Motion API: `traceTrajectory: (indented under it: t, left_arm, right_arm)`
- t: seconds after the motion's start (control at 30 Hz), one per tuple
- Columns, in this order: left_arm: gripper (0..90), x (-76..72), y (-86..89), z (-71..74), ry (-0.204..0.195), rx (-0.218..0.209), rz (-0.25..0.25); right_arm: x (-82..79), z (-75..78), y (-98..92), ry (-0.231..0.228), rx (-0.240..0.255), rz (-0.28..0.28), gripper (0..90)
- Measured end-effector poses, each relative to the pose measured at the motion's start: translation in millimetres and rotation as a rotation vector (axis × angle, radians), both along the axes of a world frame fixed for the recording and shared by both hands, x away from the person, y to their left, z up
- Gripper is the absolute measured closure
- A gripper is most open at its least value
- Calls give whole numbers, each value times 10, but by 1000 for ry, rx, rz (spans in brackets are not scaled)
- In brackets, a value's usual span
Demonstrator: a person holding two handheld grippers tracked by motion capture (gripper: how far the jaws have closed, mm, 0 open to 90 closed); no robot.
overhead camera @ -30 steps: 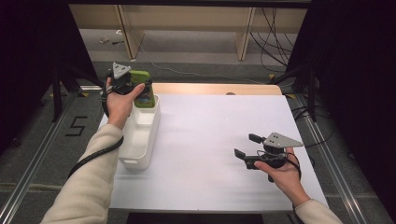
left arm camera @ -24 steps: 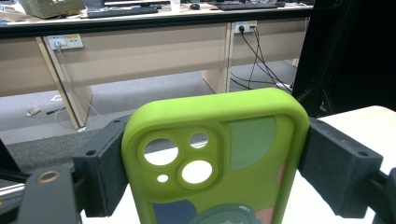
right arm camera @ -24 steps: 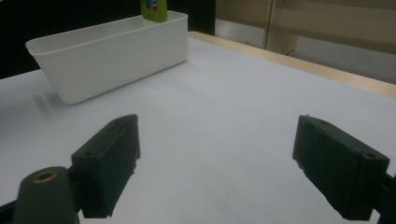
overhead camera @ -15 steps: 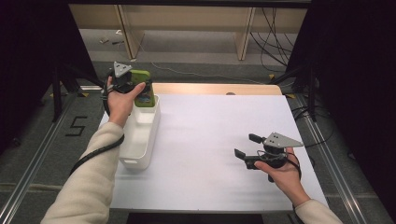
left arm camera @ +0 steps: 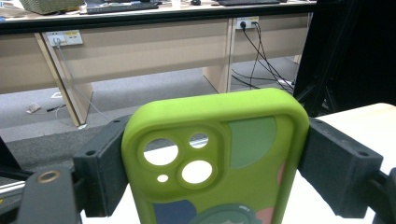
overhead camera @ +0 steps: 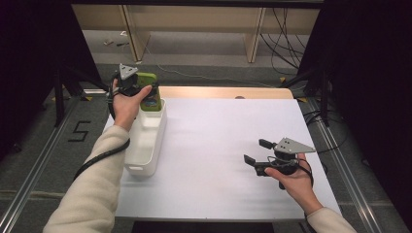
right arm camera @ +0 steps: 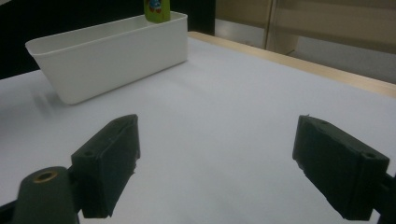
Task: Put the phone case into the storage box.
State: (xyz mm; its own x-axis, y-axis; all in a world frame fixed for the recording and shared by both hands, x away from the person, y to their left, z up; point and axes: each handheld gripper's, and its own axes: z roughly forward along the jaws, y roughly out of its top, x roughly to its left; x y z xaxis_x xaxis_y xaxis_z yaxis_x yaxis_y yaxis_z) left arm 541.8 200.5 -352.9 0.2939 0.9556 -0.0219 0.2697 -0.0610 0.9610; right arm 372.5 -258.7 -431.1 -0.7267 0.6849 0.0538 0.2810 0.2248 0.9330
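Observation:
A green phone case (left arm camera: 215, 158) with camera cut-outs and a cartoon print stands upright between the two black jaws of my left gripper (left arm camera: 212, 170), which is shut on its side edges. From above, the left gripper (overhead camera: 145, 93) holds the green phone case (overhead camera: 149, 97) over the far end of a long white bin (overhead camera: 145, 145). My right gripper (overhead camera: 253, 151) rests low at the right of the white table (overhead camera: 218, 131), open, with nothing between its fingers (right arm camera: 109, 161). In the right gripper view the white bin (right arm camera: 112, 56) lies ahead with the green phone case (right arm camera: 156, 10) at its far end.
The white sheet covers the table up to a wooden strip (overhead camera: 223, 92) at the far edge. Beyond it are desk legs (overhead camera: 133, 31) and cables (overhead camera: 286, 29) on the floor. Metal rails (overhead camera: 29, 165) run along both sides of the table.

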Motion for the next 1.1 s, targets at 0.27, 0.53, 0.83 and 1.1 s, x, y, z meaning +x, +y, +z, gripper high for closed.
traceTrajectory:
  t: [0.27,0.53,0.83,1.1]
  left_arm:
    - [163,25,-3,-14,4,0,-1]
    - [163,54,5,-23,6,0,4]
    - [163,78,11,-39,5,0,7]
    - [163,99,11,-62,13,0,8]
  right_arm:
    - [1,-2,3,0,1,1,159]
    - [3,-4,4,1,0,3,159]
    - [5,-6,2,1,2,2,160]
    - [7,-8,3,2,0,5,160]
